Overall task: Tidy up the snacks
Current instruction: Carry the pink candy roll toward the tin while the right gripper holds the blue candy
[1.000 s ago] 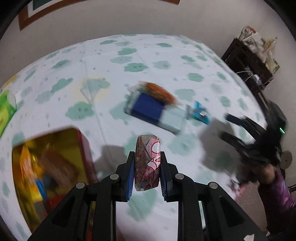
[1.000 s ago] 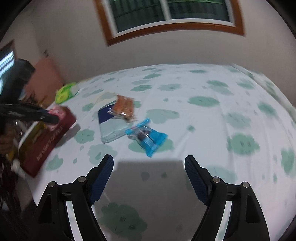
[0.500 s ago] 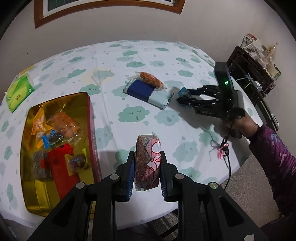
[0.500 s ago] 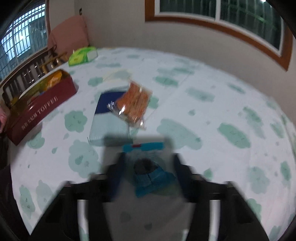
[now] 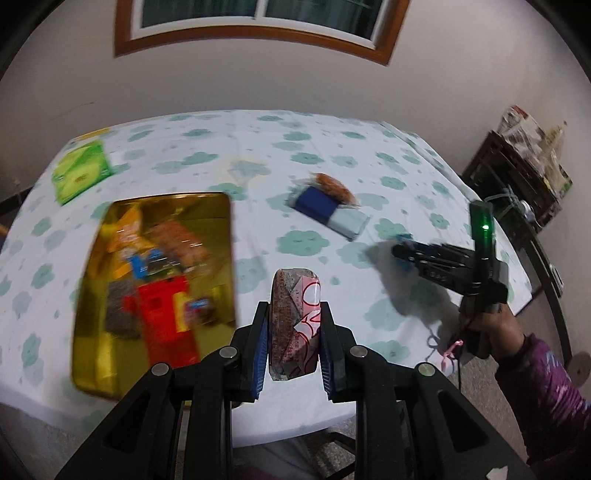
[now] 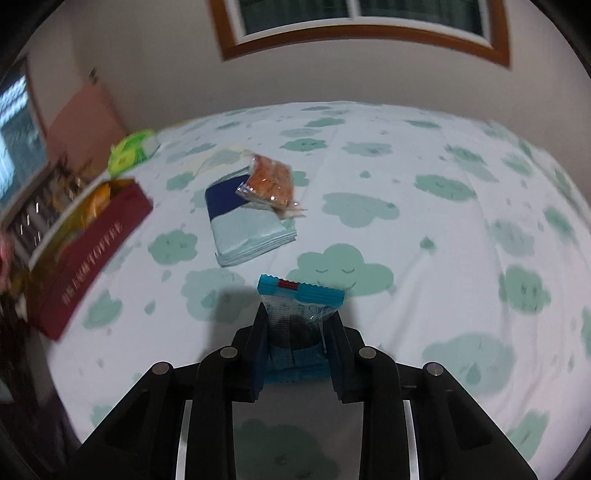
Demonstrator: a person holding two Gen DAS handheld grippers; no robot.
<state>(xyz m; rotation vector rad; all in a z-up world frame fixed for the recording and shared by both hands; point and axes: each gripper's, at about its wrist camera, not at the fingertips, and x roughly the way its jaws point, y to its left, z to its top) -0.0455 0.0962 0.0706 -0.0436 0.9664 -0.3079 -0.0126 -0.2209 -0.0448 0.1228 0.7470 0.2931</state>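
Note:
My left gripper (image 5: pixel 293 325) is shut on a pink and white wrapped snack (image 5: pixel 295 321), held above the table's near edge, right of the gold tin (image 5: pixel 88 354) that holds several snacks. My right gripper (image 6: pixel 297 328) is shut on a blue wrapped cookie packet (image 6: pixel 301 295), just over the tablecloth. In the left wrist view, the right gripper (image 5: pixel 400 253) shows at the right, in a person's hand (image 5: pixel 491 328). A blue and pale packet (image 6: pixel 247 221) lies mid-table with an orange snack bag (image 6: pixel 271 182) leaning on it. The tin's red side (image 6: pixel 92 258) shows at the left.
A green packet (image 5: pixel 79 171) lies at the table's far left corner. The cloud-patterned tablecloth (image 6: pixel 443 229) covers the table. A dark shelf with clutter (image 5: pixel 517 177) stands past the table's right side. A wall with a wood-framed window (image 6: pixel 354 22) is behind.
My right gripper moved up to the blue cookie packet and shut on it. My left gripper carried the pink snack back and up, so the tin now shows whole at its left.

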